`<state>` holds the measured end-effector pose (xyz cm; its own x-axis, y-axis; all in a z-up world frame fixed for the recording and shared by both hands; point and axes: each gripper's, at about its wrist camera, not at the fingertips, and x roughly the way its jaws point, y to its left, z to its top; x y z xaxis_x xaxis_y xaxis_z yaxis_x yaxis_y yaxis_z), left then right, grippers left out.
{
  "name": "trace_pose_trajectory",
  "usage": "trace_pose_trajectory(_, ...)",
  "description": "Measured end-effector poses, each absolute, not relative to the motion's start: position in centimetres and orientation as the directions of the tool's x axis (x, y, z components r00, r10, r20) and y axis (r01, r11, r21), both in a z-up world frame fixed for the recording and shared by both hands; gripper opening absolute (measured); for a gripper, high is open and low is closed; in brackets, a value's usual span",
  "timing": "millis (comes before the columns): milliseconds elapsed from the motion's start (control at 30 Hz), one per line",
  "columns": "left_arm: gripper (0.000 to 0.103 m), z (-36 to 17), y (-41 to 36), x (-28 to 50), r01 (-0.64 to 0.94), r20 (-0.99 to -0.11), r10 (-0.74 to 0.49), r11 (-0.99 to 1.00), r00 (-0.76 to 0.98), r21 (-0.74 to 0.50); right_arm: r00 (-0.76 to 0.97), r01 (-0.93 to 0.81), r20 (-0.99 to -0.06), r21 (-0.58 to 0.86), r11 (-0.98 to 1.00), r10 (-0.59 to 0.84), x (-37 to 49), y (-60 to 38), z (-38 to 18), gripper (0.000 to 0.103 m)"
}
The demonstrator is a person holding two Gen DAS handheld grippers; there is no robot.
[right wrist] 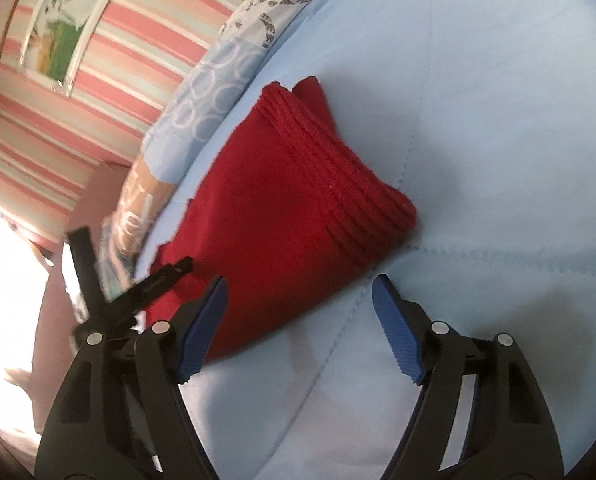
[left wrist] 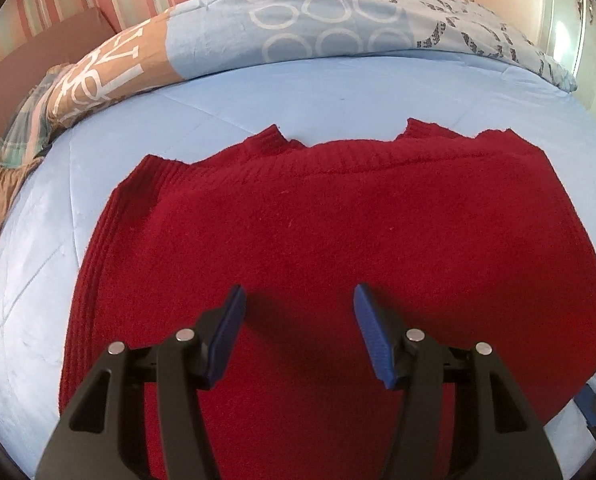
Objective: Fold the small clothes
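Right wrist view: left tool (right wrist: pixel 178 270) hides sweater (right wrist: pixel 282 200) edge.

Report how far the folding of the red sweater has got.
Done: the red sweater lies folded into a compact stack on the blue bedspread, ribbed edges layered. In hand: nothing; the left gripper and right gripper are open and empty. Left: perhaps one more fold or tidying; no other clothes show.

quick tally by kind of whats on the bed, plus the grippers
Red knit sweater, folded: 1
Patterned quilt bunched along the far edge: 1
Light blue bed cover: 1
Grippers: 2, the left gripper open above the sweater, the right gripper open beside it
Total: 5
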<state>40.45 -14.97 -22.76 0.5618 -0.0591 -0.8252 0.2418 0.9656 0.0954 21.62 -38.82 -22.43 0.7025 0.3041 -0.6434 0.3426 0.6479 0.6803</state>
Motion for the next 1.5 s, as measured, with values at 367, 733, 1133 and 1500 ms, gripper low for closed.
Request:
trace_pose_trajectory(367, 0.058, -22.7, -15.5, 40.8, 0.255, -0.836, -0.078, 0.964, 0.544, 0.076, 0.668, 0.471, -0.714, 0.624, 0.624, 0.209, 23.7, -38.8, -23.6, 0.073)
trace_pose_trajectory(733, 0.060, -23.2, -15.6, 41.3, 0.241, -0.851, -0.073, 0.968, 0.520, 0.065, 0.695, 0.443, -0.694, 0.621, 0.646, 0.190, 29.2, -40.3, -23.8, 0.047)
trace_pose_trajectory(1133, 0.064, -24.0, -16.4, 41.5, 0.217, -0.847, -0.021, 0.970, 0.530, 0.113, 0.749, 0.314, -0.659, 0.441, 0.841, 0.066, 28.9, -36.4, -20.5, 0.024)
trace_pose_trajectory(1500, 0.064, -18.8, -7.3, 39.2, 0.177, -0.796, -0.102, 0.984, 0.596, 0.007, 0.772, 0.194, -0.634, 0.172, 0.966, -0.042, 30.2, -29.7, -15.3, 0.023)
